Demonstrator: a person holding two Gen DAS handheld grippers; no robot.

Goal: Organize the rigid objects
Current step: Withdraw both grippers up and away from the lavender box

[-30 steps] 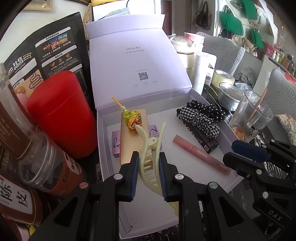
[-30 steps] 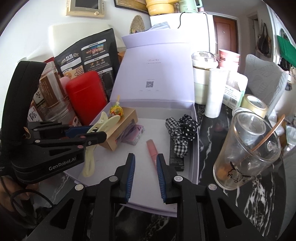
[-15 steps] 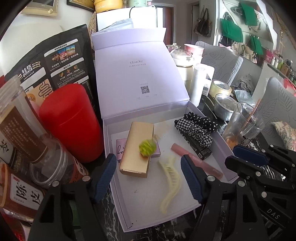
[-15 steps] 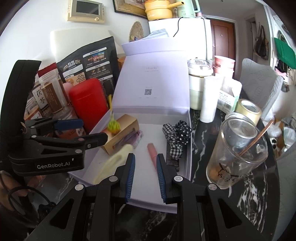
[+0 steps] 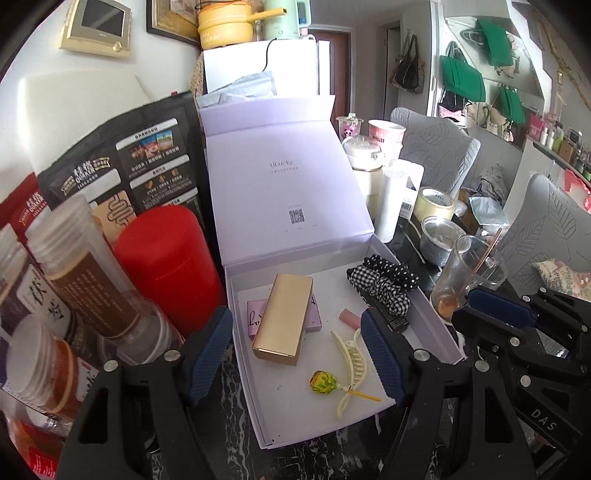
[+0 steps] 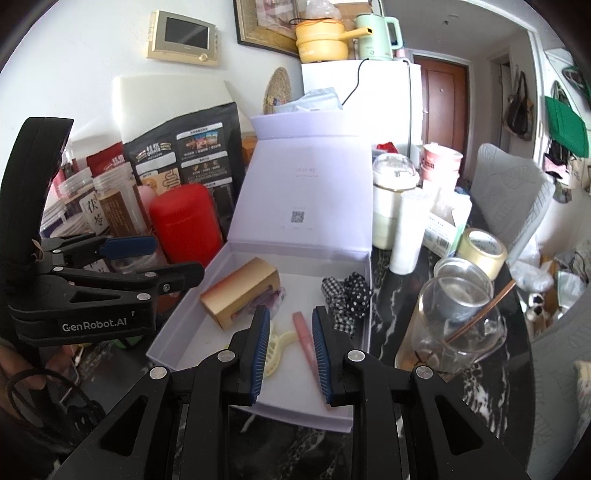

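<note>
Before you, on the table: an open lilac box (image 5: 424, 321) with its lid (image 5: 280, 177) standing up at the back.
Lid writing: a small pale logo that looks like "ULucky", a line of tiny print under it that you cannot read, and lower down a QR code (image 5: 296, 216).
Your left gripper (image 5: 297, 354): its jaws stand wide apart with nothing between the pads; it hangs above the front of the box.
Left gripper's side, seen from your right camera: "GenRobot.AI" in white on the black body (image 6: 94, 325).
Your right gripper (image 6: 290, 350): the blue pads stand a narrow gap apart and grip nothing; the box floor shows between them.
Right gripper's side, seen from your left camera: the letters "DAS" on the black frame.
Hair claw (image 5: 351, 363): cream plastic, lying flat on the box floor near the front edge.
Lollipop (image 5: 324, 382): yellow-green wrapper, lying just beside the claw, its yellow stick crossing the claw's tail.
Gold box (image 5: 284, 319): lying on a pink packet (image 5: 255, 319) with dark script you cannot make out.
Pink tube (image 6: 304, 334): on the floor right of the claw.
Scrunchies (image 5: 384, 282): one checked, one dotted, at the right wall.
Black bag (image 5: 125, 162): "QUAKER" under Chinese characters, beside a red can (image 5: 166, 262).
Jars (image 5: 74, 266): brown labels with large Chinese characters.
Yellow pot (image 5: 225, 27): "mini cooker" on its side.
</note>
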